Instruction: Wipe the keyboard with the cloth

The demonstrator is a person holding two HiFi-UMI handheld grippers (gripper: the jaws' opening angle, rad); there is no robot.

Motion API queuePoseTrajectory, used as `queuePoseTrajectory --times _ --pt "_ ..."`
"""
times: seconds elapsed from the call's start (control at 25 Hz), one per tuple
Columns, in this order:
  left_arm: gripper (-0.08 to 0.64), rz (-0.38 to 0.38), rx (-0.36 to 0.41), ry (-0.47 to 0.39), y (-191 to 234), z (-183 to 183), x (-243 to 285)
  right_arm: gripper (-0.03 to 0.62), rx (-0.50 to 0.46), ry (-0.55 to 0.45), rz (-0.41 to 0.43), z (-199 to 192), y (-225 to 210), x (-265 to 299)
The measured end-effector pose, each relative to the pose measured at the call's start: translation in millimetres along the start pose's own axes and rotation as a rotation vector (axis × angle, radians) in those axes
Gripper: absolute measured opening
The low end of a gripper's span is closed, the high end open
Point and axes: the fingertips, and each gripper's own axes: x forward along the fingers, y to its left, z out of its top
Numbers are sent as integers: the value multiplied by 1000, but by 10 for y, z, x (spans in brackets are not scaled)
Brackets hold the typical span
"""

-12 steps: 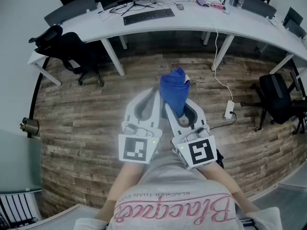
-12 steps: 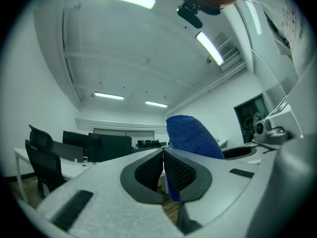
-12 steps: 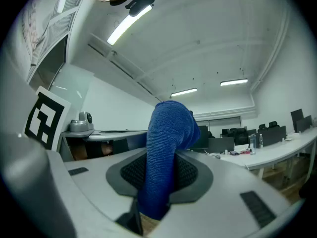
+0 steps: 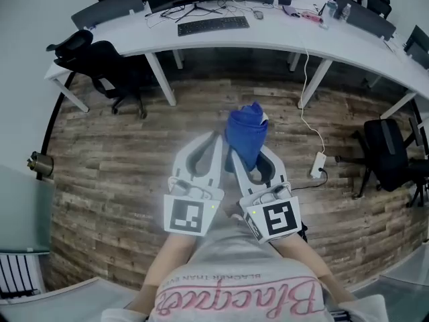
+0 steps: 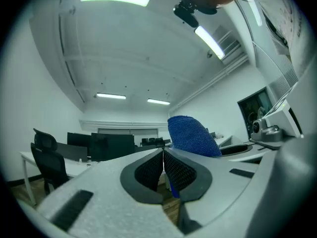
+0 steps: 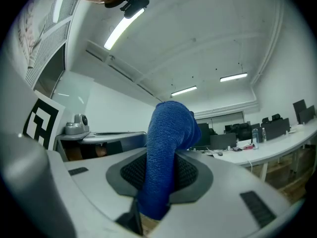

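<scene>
The right gripper [image 6: 159,170] clamps the blue cloth [image 4: 246,134]. The left gripper [image 5: 163,155], just beside the cloth, is closed on nothing. The keyboard [image 4: 213,25] lies well beyond the cloth.

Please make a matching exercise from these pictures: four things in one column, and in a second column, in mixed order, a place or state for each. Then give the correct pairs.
Things
1. blue terry cloth
2. black flat keyboard
3. left hand-held gripper
4. white plastic power strip

Places or states
A. lies on the wooden floor
B. jaws together, nothing between them
C. lies on the long white desk
D. clamped in the right hand-held gripper

Pairs: 1-D, 2-C, 3-B, 4-A
</scene>
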Motion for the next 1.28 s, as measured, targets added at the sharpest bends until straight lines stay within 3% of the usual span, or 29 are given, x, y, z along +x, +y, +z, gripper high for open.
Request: queuePoseTrajectory --times 0.4,1.08,1.28 --pt "6 28 6 43 98 -198 173 101 13 -8 33 -55 -136 211" --pt "6 39 -58 50 1354 -482 1327 101 -16 58 33 -228 -525 1776" --pt "6 7 -73 51 1740 -538 1663 101 -14 80 12 -241 -686 2311"
